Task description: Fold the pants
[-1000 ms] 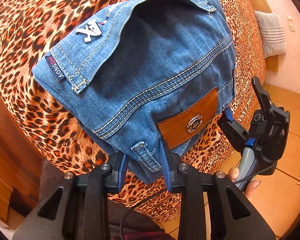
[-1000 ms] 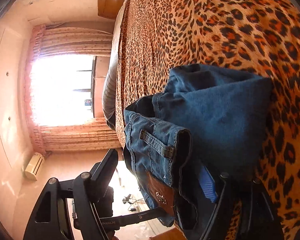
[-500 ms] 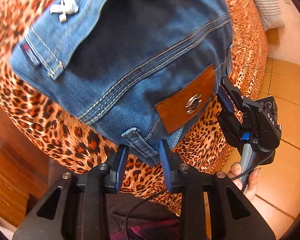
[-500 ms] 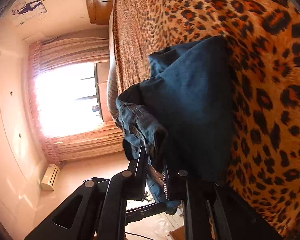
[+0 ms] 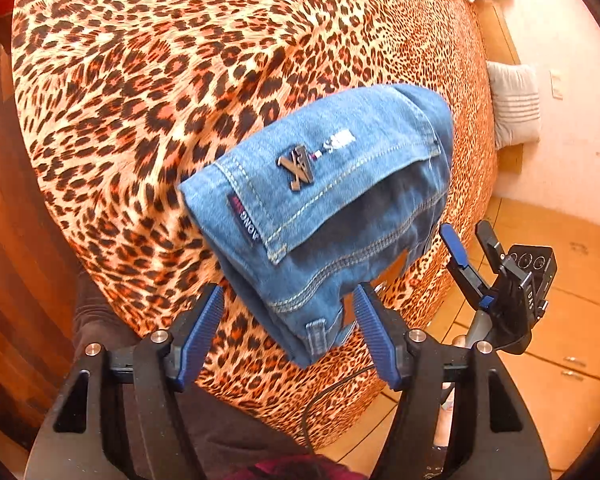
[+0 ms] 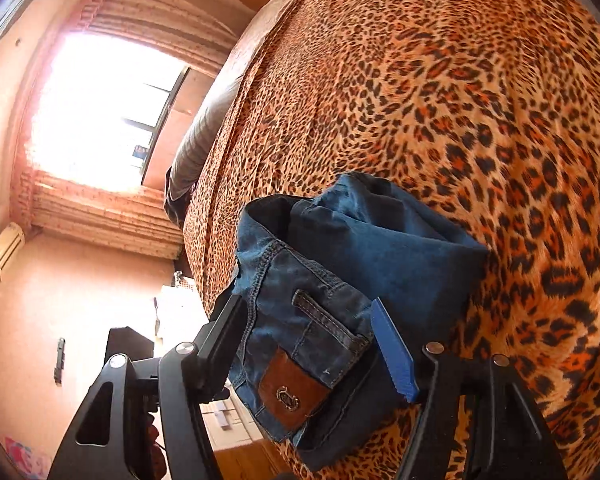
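Observation:
Folded blue jeans [image 5: 340,208] lie in a compact bundle near the front edge of the leopard-print bed [image 5: 180,60]. A back pocket with a metal X badge faces up. My left gripper [image 5: 288,332] is open, its blue pads on either side of the bundle's near corner with a belt loop, not clamping it. My right gripper [image 6: 308,344] is open around the waistband end with the brown leather patch [image 6: 292,396]. It also shows at the bundle's right in the left wrist view [image 5: 466,248].
The bed's front edge drops to a wooden floor [image 5: 560,320]. A grey pillow [image 5: 516,104] lies by the wall at right. A bright window with curtains [image 6: 100,112] is beyond the bed. A wooden panel [image 5: 4,240] stands at left.
Both grippers have opened and let go of the jeans. The bundle now rests on the bed, and both grippers have drawn back from it.

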{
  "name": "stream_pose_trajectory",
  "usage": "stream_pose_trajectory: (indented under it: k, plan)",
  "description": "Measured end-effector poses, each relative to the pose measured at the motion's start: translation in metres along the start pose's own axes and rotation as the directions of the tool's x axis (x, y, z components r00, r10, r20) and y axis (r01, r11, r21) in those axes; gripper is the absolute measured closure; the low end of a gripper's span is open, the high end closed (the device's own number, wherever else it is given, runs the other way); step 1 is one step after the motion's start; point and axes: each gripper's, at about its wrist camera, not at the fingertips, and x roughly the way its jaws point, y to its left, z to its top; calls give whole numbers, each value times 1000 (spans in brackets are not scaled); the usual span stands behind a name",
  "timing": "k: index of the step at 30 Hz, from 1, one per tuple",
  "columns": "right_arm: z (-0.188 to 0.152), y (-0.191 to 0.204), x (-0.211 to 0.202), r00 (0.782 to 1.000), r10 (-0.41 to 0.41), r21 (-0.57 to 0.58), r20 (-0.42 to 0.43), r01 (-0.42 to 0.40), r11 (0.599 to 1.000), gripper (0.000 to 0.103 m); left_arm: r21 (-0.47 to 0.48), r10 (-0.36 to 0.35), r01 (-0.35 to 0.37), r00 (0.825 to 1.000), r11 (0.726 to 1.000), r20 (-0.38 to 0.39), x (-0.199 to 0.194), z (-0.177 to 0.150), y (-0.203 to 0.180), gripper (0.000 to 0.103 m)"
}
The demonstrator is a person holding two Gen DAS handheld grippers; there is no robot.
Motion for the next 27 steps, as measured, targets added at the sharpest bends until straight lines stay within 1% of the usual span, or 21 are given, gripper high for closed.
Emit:
stream_pose_trajectory:
  k: [3, 4, 5, 7, 8, 9, 10, 11, 12, 13, 15, 16, 17, 18, 19, 20, 21, 23, 24, 26, 27]
  plan:
    - [13, 13, 29, 995, -59, -103, -77, 51, 993, 35, -48, -44, 42, 999, 998, -21, 15, 8, 4, 37]
    - [18, 18, 41, 992, -70, -140, -101, 56, 989, 35, -53, -58, 56, 998, 997, -34, 21, 10, 4, 36]
    - [20, 21, 50, 987, -88, -179, -132, 64, 982, 35, -56, -60, 58, 997, 997, -39, 28, 10, 2, 36]
    - [19, 25, 68, 973, -120, -272, -198, 63, 960, 36, -67, -41, 38, 998, 997, -53, 40, 13, 1, 37]
    - [17, 33, 74, 966, -154, -339, -209, 77, 938, 53, -70, -32, 27, 998, 997, -62, 46, 13, -1, 40]
    - [9, 35, 73, 959, -178, -374, -221, 85, 923, 64, -65, -11, 7, 998, 998, -63, 50, 11, -5, 43]
    - [3, 40, 70, 957, -181, -373, -225, 87, 924, 73, -52, -1, -2, 998, 999, -64, 49, 8, -11, 52]
    - [-1, 47, 64, 959, -167, -365, -228, 75, 928, 81, -41, -16, 13, 997, 999, -80, 48, 2, -17, 57]
    - [-6, 51, 55, 962, -143, -357, -230, 54, 933, 85, -33, -32, 29, 995, 999, -95, 47, -4, -24, 57]
    - [-19, 57, 37, 967, -118, -350, -227, 32, 936, 85, -11, -37, 36, 994, 999, -104, 47, -12, -32, 57]
    - [-25, 53, 19, 971, -69, -308, -230, -5, 951, 85, 45, 7, -2, 994, 999, -109, 52, -23, -44, 57]
    - [-27, 40, 12, 971, -89, -288, -223, 21, 958, 86, 62, 21, -13, 991, 998, -129, 61, -24, -46, 57]
    - [-29, 14, 1, 965, -133, -269, -228, 69, 961, 86, 58, 36, -27, 986, 998, -161, 73, -22, -44, 57]
    - [-28, -7, 6, 956, -181, -234, -231, 126, 964, 86, 22, 33, -29, 978, 999, -207, 87, -20, -37, 57]
    - [-27, -25, 13, 946, -218, -198, -240, 172, 965, 81, -25, -3, -3, 971, 1000, -240, 97, -20, -29, 57]
    - [-27, -35, 18, 943, -231, -183, -240, 190, 965, 78, -45, -27, 17, 969, 999, -244, 96, -20, -27, 58]
    - [-27, -36, 19, 947, -229, -177, -225, 191, 965, 77, -26, -24, 18, 968, 999, -249, 91, -21, -29, 58]
    - [-26, -28, 14, 957, -217, -178, -192, 183, 967, 65, 70, 11, 6, 970, 998, -242, 72, -29, -38, 57]
    - [-24, -22, 9, 960, -212, -186, -181, 178, 966, 63, 129, 25, 5, 973, 992, -231, 59, -36, -43, 58]
    - [-17, -11, -6, 965, -233, -207, -121, 205, 957, 57, 231, 19, 33, 976, 972, -219, 33, -51, -54, 57]
    - [-12, -5, -16, 970, -230, -208, -83, 209, 956, 54, 260, 8, 48, 978, 964, -207, 21, -55, -59, 57]
